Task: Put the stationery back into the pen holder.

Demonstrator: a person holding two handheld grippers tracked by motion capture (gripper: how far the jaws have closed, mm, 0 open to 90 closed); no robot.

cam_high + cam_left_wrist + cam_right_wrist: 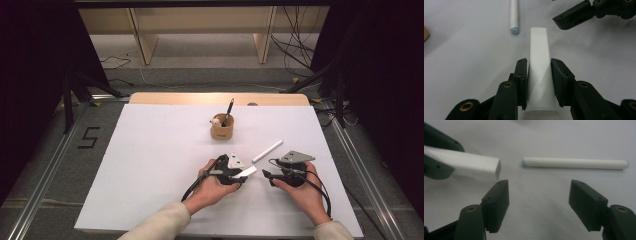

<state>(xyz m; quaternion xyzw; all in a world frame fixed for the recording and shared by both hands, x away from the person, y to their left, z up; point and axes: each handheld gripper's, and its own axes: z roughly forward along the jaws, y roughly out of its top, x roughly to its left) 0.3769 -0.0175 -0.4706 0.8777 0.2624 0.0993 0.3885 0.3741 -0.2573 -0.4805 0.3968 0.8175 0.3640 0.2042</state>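
**White tube clamped in the left gripper, right one gaping**

High view first: the person is sitting at the near edge of the white table [150,165], both hands in from the bottom. The left gripper [246,174] is holding a flat white tube [248,172] near the near edge, roughly mid-width, with the tube's end sticking out toward the right gripper [266,176]. The two grippers are sitting just beside each other. A white marker [267,151] is lying diagonally on the table just beyond them, and a small tan cup [222,131] with a dark pen [229,111] standing in it is sitting further back around the middle.

Left gripper view: the tube [539,72] is looking plain white and smooth, round at the cap end closest to the camera and flattening out to a squared-off crimped end further away. The jaws are pressing on it from both sides around its lower half. The marker [514,16] is lying past it with a pale blue tip pointing this way, and the right gripper is poking in at the top right.

Right gripper view: its jaws are standing wide apart with nothing between them, just bare table. The tube's squared end [475,166] is hanging just ahead of the one jaw, not touching it. The marker [574,163] is lying crosswise beyond.
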